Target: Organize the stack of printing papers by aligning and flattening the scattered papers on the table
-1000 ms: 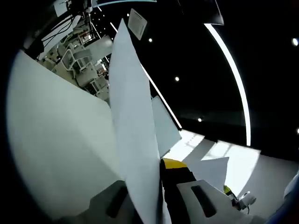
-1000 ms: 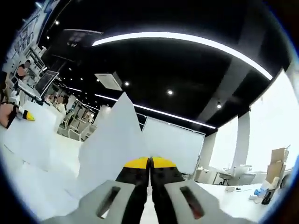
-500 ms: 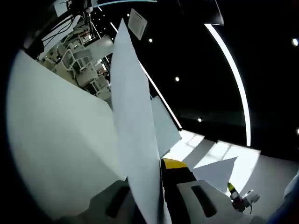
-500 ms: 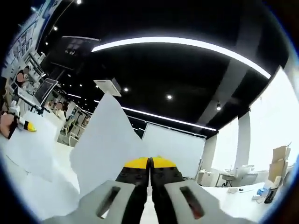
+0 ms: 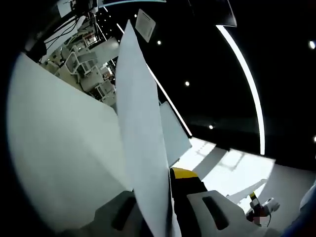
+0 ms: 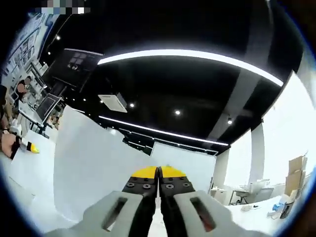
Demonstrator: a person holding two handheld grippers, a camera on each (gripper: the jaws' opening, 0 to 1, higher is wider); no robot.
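- In the left gripper view, the left tool [image 5: 170, 197] stays clamped on an upright paper sheet [image 5: 140, 143].
- In the right gripper view, the right tool [image 6: 158, 174], jaws closed, grips papers [image 6: 94, 168], now raised higher than before.

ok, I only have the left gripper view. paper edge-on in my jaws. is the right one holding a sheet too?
Observer: Yes. The right gripper has its jaws shut on a white sheet that stands up to its left.
Operator: anything else over there?
Observer: Cardboard boxes at the far right edge.
Operator: and my gripper, visible from that side?
Observer: A yellow jaw tip shows at the far left, beside more paper.
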